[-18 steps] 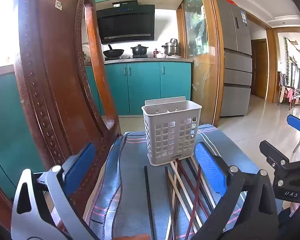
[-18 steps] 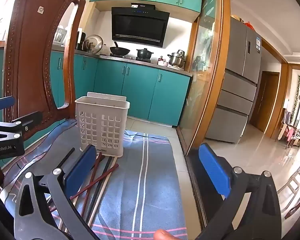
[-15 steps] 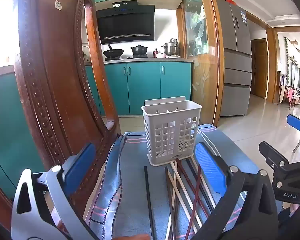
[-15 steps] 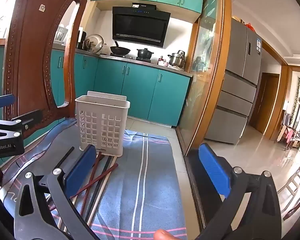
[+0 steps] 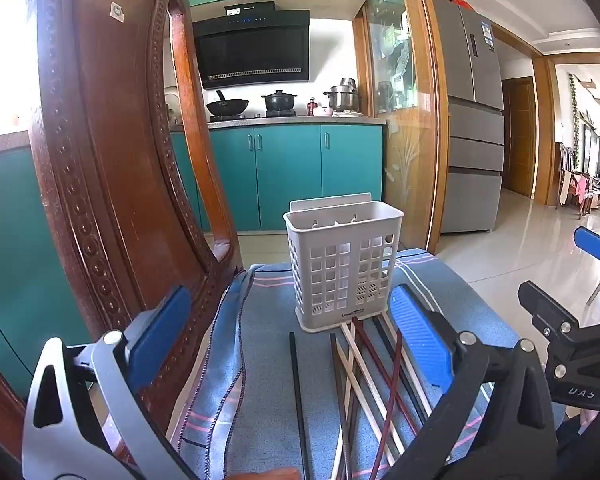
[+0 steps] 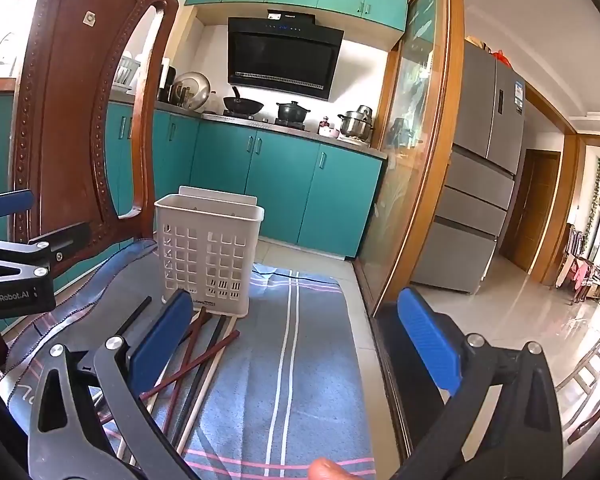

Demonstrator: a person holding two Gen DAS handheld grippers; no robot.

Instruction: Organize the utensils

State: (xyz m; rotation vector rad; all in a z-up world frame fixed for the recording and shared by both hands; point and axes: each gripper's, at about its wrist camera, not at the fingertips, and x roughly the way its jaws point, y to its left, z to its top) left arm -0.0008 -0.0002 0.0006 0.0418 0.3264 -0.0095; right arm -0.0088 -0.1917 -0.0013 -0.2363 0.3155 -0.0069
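Observation:
A white slotted utensil basket [image 5: 342, 268] [image 6: 210, 258] stands upright on a blue striped cloth [image 5: 260, 360] [image 6: 300, 360]. Several chopsticks [image 5: 364, 380] [image 6: 196, 356], pale, dark red and black, lie crossed on the cloth just in front of the basket; one black chopstick [image 5: 298, 392] lies apart to the left. My left gripper [image 5: 288, 340] hovers open above the chopsticks, nothing between its blue pads. My right gripper [image 6: 296, 332] is open over the bare cloth right of the pile, holding nothing. Each gripper shows at the edge of the other's view.
A carved wooden chair back [image 5: 112, 168] [image 6: 72, 128] rises close on the left of the cloth. Beyond are teal kitchen cabinets [image 5: 288, 172], a glass-panelled wooden partition [image 6: 412, 160], a grey fridge [image 5: 472, 140] and tiled floor [image 5: 520, 240] to the right.

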